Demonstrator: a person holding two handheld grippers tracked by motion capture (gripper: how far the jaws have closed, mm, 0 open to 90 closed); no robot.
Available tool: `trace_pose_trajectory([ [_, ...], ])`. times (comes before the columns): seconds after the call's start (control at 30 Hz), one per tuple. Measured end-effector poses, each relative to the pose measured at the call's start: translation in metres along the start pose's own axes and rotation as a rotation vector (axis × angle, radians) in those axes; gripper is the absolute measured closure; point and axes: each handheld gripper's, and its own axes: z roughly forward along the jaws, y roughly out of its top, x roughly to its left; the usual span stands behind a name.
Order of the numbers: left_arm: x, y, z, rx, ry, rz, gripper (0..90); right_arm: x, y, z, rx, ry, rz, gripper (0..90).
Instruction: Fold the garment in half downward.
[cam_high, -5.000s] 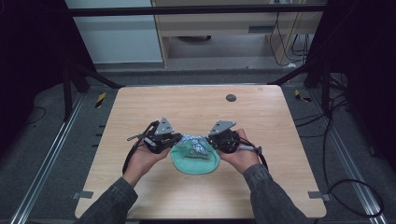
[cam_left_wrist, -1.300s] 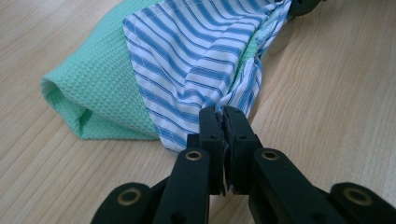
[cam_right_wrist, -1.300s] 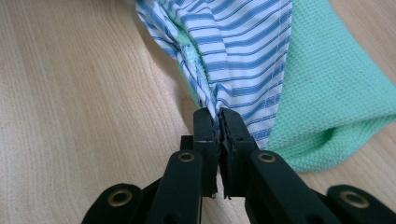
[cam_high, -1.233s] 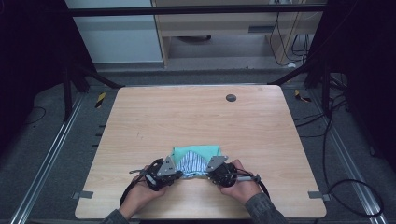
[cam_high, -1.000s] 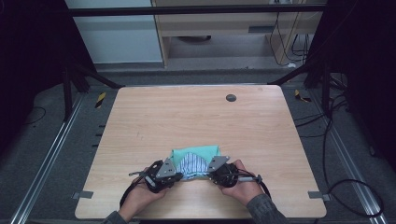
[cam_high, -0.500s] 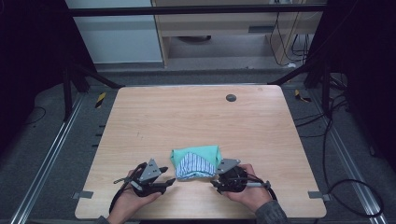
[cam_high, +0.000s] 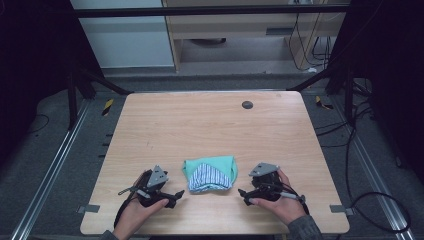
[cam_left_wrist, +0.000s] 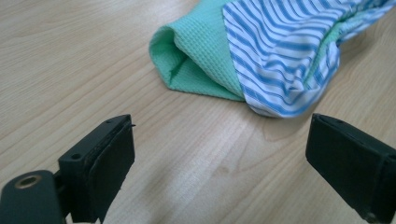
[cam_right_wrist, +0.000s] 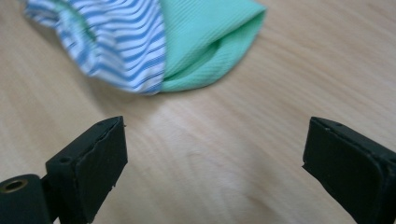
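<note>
The folded green-and-striped cloth (cam_high: 210, 174) lies near the tabletop's (cam_high: 200, 125) 6 o'clock edge, soft, light, floppy. Best pinched at a folded green corner. Left gripper (cam_high: 176, 194) and right gripper (cam_high: 241, 194), just opened, flank it, both released and empty.

Both grippers let go of the folded green-and-striped cloth (cam_high: 210, 174) and draw apart from it, the left gripper (cam_high: 172, 195) off to its left and the right gripper (cam_high: 245, 195) off to its right, their jaws having just opened wide with nothing between them.
</note>
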Motion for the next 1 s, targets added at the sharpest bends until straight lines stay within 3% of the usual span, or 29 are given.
trace_pose_trajectory([
  [0.03,0.003,0.002,0.002,0.005,-0.012,0.002,5.9,-0.012,0.000,0.001,0.001,-0.010,0.030,7.0],
  [0.1,0.009,0.004,0.004,0.025,-0.020,0.015,5.2,-0.017,-0.001,0.002,0.002,-0.014,0.038,7.7],
  [0.2,0.021,0.009,0.007,0.031,-0.008,0.018,5.1,-0.043,0.000,0.008,0.020,-0.031,0.086,8.5],
  [0.23,0.021,0.009,0.007,0.031,-0.008,0.018,5.0,-0.043,0.000,0.008,0.020,-0.031,0.086,8.5],
  [0.27,0.028,0.012,0.008,0.043,0.001,0.023,5.0,-0.053,0.002,0.012,0.034,-0.045,0.107,9.1],
  [0.3,0.028,0.012,0.008,0.043,0.001,0.023,5.0,-0.053,0.002,0.012,0.034,-0.045,0.107,9.1],
  [0.33,0.032,0.013,0.009,0.046,0.008,0.025,5.0,-0.062,0.005,0.016,0.042,-0.057,0.129,10.3],
  [0.43,0.046,0.016,0.013,0.064,0.030,0.029,5.0,-0.070,0.009,0.019,0.042,-0.079,0.122,14.2],
  [0.53,0.059,0.017,0.018,0.086,0.062,0.024,5.1,-0.080,0.016,0.024,0.042,-0.082,0.136,12.5],
  [0.8,0.091,0.018,0.025,0.082,0.134,-0.051,5.3,-0.101,0.019,0.042,0.038,-0.094,0.211,11.6],
  [0.93,0.100,0.015,0.028,0.081,0.153,-0.077,5.3,-0.107,0.021,0.047,0.037,-0.111,0.226,10.7],
  [1.0,0.104,0.013,0.029,0.081,0.162,-0.088,5.3,-0.113,0.023,0.049,0.010,-0.122,0.258,10.6],
])
